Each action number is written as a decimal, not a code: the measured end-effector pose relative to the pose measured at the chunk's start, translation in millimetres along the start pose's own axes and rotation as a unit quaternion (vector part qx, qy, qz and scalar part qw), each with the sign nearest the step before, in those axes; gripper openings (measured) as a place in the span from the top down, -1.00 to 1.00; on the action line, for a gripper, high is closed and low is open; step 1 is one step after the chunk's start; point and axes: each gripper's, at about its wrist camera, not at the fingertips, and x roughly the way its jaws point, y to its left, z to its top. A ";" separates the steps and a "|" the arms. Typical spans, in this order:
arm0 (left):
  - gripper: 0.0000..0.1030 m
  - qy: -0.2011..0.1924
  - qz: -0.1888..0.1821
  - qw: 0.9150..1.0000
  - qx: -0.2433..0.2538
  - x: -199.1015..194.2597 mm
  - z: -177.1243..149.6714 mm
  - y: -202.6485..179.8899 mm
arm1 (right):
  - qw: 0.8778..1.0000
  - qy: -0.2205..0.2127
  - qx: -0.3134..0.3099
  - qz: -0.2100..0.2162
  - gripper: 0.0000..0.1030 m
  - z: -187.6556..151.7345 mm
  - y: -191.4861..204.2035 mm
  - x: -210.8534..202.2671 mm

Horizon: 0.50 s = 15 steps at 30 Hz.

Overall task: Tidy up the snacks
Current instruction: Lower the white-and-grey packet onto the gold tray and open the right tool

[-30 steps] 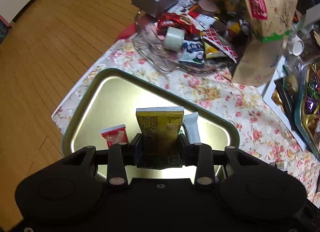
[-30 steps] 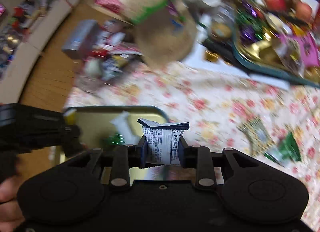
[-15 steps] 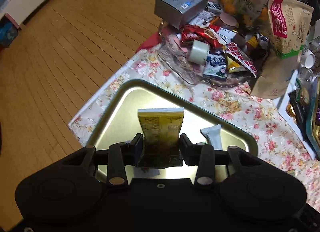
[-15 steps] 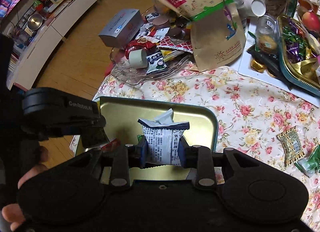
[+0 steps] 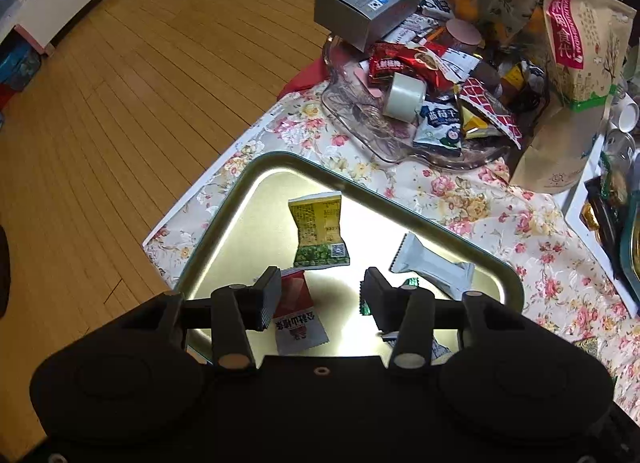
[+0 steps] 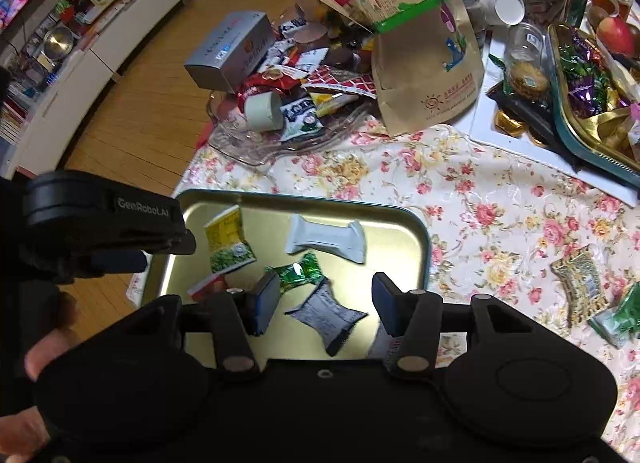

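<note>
Five snacks lie in the tin (image 6: 416,231), which serves as the landmark: a yellow pack (image 6: 228,241) at its far left, a white bar (image 6: 326,241) at its far middle, a green candy (image 6: 298,273) in the centre, a red pack (image 5: 296,313) at the near left, and a grey pack (image 6: 326,317) at the near middle. The left hand-held gripper (image 5: 320,295) hangs over the tin's near side, its jaws opening and nothing between them; the yellow pack lies free just beyond it. The right hand-held gripper (image 6: 326,303) hangs there too, jaws opening, with the grey pack lying flat on the tin floor below, clear of the pads. So both deliveries look finished. Plenty seems left: right of the tin, loose on the flowered counter (image 6: 500,199), sit a gold-patterned pack (image 6: 580,283) and a green pack (image 6: 624,315), and beyond the tin a glass dish (image 5: 360,123) is heaped with more wrappers. I judge the job well under half done.
</note>
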 end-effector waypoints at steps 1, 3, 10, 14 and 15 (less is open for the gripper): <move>-0.05 0.004 0.000 1.000 0.005 1.3 -0.2 -1.3 | 1.000 0.002 -0.003 -0.004 -0.05 -0.3 0.3 1.4; -0.05 0.013 0.004 1.000 0.010 3.8 -0.6 -3.2 | 1.000 0.010 -0.005 -0.009 -0.05 -1.2 0.1 4.4; -0.05 0.035 0.001 0.999 0.024 9.0 -1.8 -8.7 | 0.998 0.045 -0.011 -0.031 -0.05 -6.6 -2.2 16.5; -0.05 0.033 -0.004 0.999 0.038 7.0 -3.3 -17.0 | 0.997 0.061 -0.004 -0.037 -0.05 -8.7 -7.3 22.2; -0.05 0.034 -0.006 0.999 0.041 7.0 -3.9 -19.3 | 0.997 0.062 -0.003 -0.037 -0.05 -8.7 -8.6 22.3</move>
